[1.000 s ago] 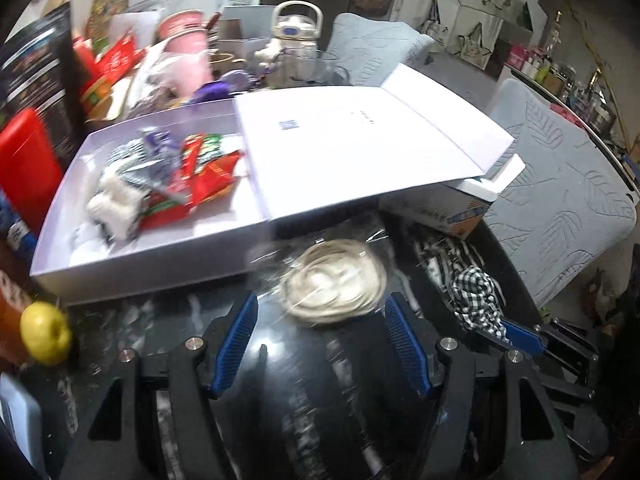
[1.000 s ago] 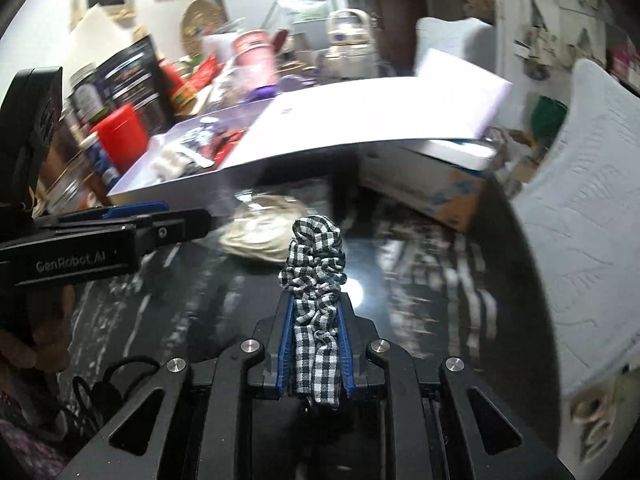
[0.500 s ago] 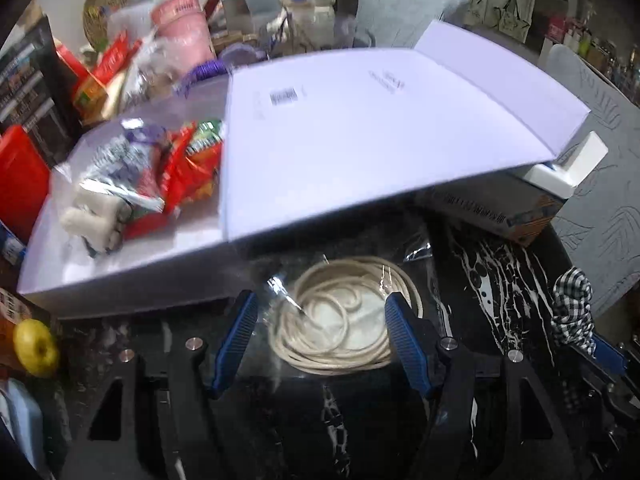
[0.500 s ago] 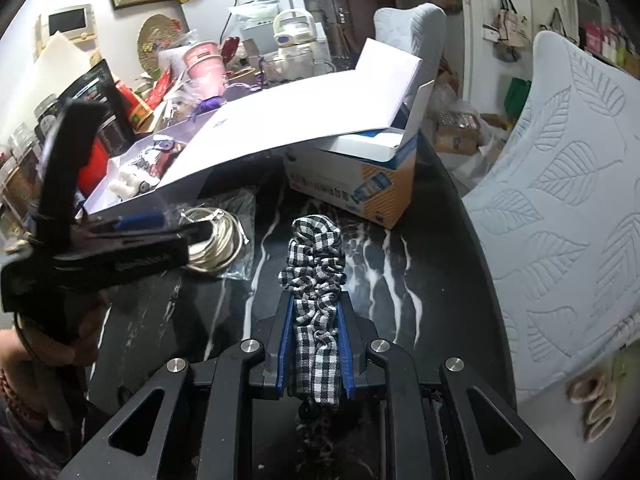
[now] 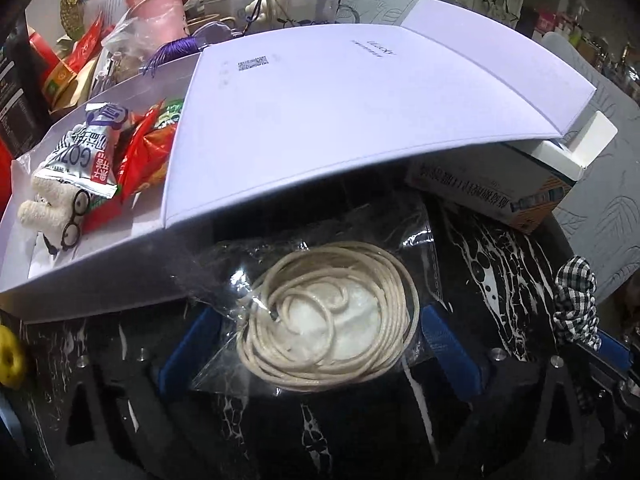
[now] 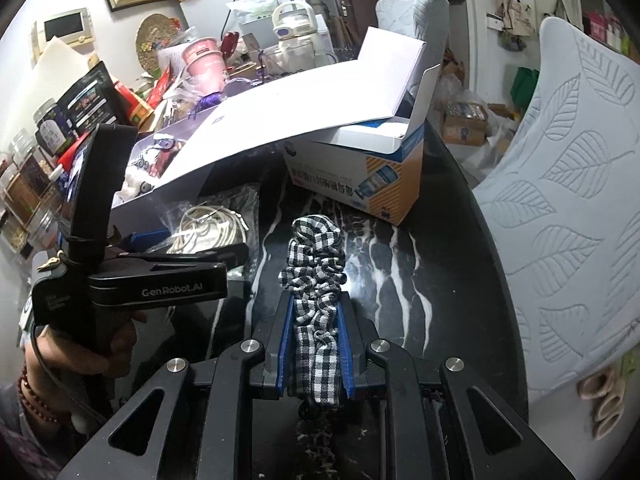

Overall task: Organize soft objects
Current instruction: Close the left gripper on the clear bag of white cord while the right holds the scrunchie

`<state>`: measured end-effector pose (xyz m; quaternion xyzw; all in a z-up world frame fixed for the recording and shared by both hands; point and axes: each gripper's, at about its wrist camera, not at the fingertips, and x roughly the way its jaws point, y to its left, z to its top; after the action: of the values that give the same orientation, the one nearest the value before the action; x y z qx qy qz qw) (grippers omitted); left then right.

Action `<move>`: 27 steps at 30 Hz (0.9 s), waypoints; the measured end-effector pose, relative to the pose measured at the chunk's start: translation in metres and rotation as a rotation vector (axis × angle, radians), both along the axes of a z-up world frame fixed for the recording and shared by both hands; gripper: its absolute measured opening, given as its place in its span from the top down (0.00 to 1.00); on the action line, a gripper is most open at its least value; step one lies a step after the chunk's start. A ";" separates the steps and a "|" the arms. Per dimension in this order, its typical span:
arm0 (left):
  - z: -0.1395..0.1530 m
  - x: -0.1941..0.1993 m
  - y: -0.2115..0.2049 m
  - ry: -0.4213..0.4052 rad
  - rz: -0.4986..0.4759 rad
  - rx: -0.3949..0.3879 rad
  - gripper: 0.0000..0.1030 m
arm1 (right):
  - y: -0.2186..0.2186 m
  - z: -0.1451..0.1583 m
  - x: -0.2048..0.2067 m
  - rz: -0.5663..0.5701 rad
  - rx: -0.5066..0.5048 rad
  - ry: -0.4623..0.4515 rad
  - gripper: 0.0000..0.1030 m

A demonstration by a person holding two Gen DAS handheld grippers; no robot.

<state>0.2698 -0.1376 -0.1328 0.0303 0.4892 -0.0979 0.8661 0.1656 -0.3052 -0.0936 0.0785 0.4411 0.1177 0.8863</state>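
A coil of cream cord in a clear plastic bag (image 5: pixel 332 328) lies on the black marble table, just in front of the white box (image 5: pixel 80 268). My left gripper (image 5: pixel 320 344) is open, its blue pads on either side of the bag; it also shows in the right wrist view (image 6: pixel 188 248). My right gripper (image 6: pixel 314 316) is shut on a black-and-white checked scrunchie (image 6: pixel 316 256), held above the table to the right; the scrunchie also shows in the left wrist view (image 5: pixel 576 300).
The white box holds snack packets (image 5: pixel 132 148) and a small plush toy (image 5: pixel 48 208); its open lid (image 5: pixel 340 112) overhangs a blue-and-orange carton (image 6: pixel 360 176). A yellow fruit (image 5: pixel 10 356) lies at the left. Cluttered jars and cups stand behind. A grey chair (image 6: pixel 568 200) stands at the right.
My left gripper has moved forward so its open pads now flank the bagged cord. My right gripper has pulled back and right, still holding the scrunchie.
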 end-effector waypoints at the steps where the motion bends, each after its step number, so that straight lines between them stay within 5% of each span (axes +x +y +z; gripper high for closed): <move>1: 0.000 -0.001 0.001 -0.006 0.002 -0.001 0.01 | 0.001 0.000 0.000 0.000 -0.001 0.000 0.81; 4: 0.005 -0.017 0.002 -0.043 -0.001 -0.003 0.25 | 0.002 0.001 -0.001 0.000 -0.003 0.001 0.81; 8: 0.008 -0.025 0.006 -0.044 -0.023 -0.017 0.40 | 0.004 0.000 -0.004 -0.006 0.003 0.006 0.81; 27: 0.045 -0.115 0.048 -0.045 -0.052 -0.065 0.43 | 0.028 0.007 -0.045 0.006 0.029 -0.016 0.81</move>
<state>0.1546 -0.0896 -0.0880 0.0171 0.4652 -0.1353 0.8746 0.1201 -0.2774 -0.0865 0.0888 0.4325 0.1274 0.8882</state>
